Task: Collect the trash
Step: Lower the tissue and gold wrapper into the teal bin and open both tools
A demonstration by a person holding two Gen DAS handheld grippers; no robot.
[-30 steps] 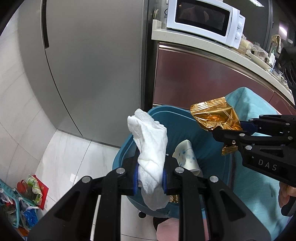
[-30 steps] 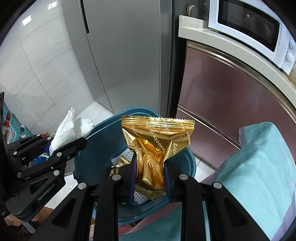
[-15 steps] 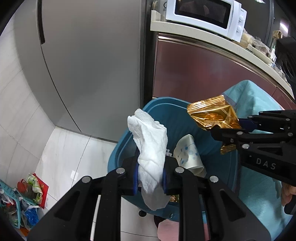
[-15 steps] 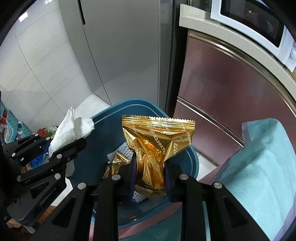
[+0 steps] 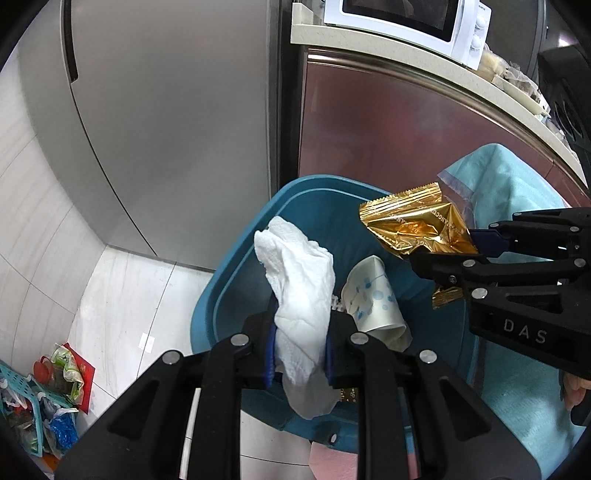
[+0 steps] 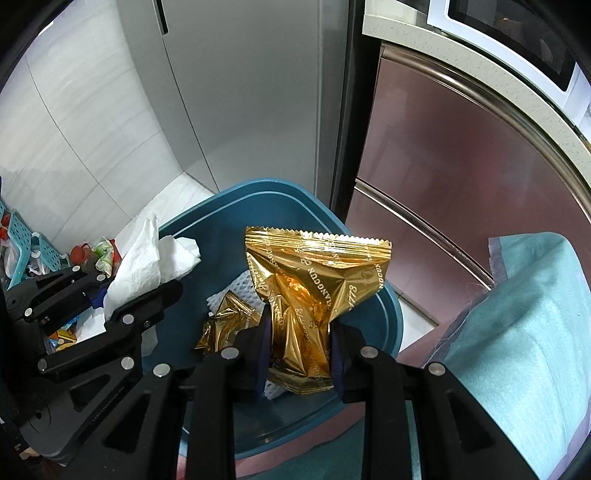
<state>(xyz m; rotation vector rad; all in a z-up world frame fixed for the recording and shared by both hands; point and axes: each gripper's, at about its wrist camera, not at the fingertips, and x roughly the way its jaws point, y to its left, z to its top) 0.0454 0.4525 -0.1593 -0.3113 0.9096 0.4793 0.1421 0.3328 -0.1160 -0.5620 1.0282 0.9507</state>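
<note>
Both grippers have sunk toward the blue bin (image 5: 236, 280) since the earlier frames; its rim now fills more of each view and the microwave (image 5: 406, 18) has slid toward the 12 o'clock edge.

Left gripper (image 5: 299, 354): fingers clamped on a crumpled white tissue (image 5: 299, 284). It stands up out of the fingers toward 12 o'clock, with a tail hanging below them. In the right wrist view the same tissue (image 6: 151, 262) shows at 9 o'clock, over the bin's left rim (image 6: 192, 214).

Right gripper (image 6: 299, 350): fingers clamped on the lower part of a gold foil wrapper (image 6: 314, 284), serrated top edge uppermost, held over the bin's opening. From the left wrist view this wrapper (image 5: 413, 229) sits at 2 o'clock, the right gripper (image 5: 443, 251) entering from 3 o'clock.

Bin contents seen: a crushed paper cup (image 5: 373, 299) with blue dots, just right of the tissue; a second, smaller gold wrapper (image 6: 229, 321) lying on white mesh-like padding (image 6: 236, 291), at 8 o'clock from the held wrapper.

Surroundings: grey fridge (image 5: 166, 110) behind the bin at 11 o'clock; maroon cabinet front (image 5: 388, 122) under the worktop (image 5: 424, 62) that carries the microwave. Teal cloth (image 6: 517, 325) at 4 o'clock, beside the bin. Clutter with a teal basket (image 5: 18, 406) on the floor at 8 o'clock, well apart from the bin.
</note>
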